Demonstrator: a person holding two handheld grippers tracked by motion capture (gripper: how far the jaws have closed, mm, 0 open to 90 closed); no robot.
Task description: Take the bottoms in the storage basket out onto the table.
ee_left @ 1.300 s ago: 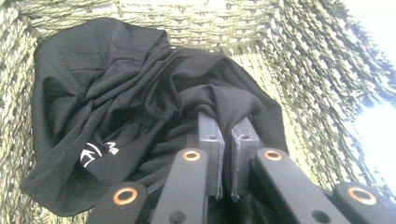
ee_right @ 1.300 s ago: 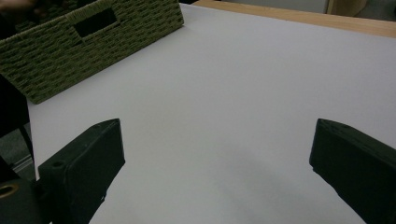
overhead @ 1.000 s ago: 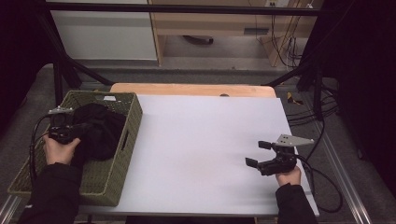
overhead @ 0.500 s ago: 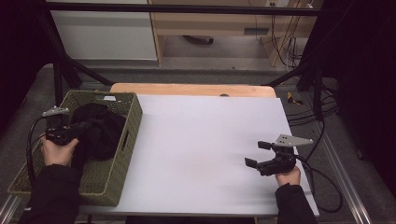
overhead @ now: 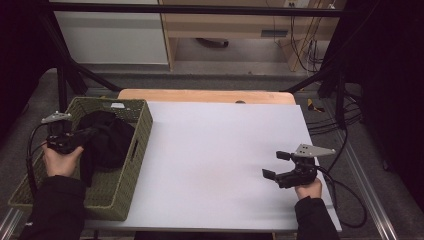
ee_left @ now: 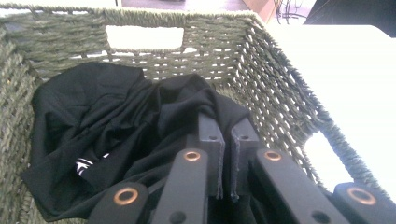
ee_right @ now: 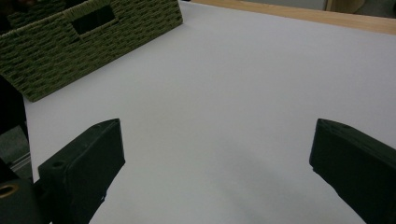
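Note:
A black garment (overhead: 107, 142) lies bunched in a green woven basket (overhead: 127, 170) at the table's left. My left gripper (overhead: 92, 132) reaches into the basket from its left side and is shut on a fold of that garment. In the left gripper view the two jaws (ee_left: 224, 130) stand pressed together with the black garment (ee_left: 107, 116) gathered around their tips, inside the basket's wall (ee_left: 280, 93). My right gripper (overhead: 275, 165) rests open near the right front of the white table (overhead: 215, 145). Nothing is between its jaws (ee_right: 217, 140), which stand over the bare white table (ee_right: 233, 70).
The basket (ee_right: 93, 37) has handle cut-outs in its sides. A wooden board (overhead: 205, 95) borders the table's far edge. Black frame bars (overhead: 65, 75) and cables (overhead: 345, 120) run along the sides and the back.
My left gripper has drifted slightly left with the black garment in it, and the cloth has bunched a little toward it. The right gripper has kept still.

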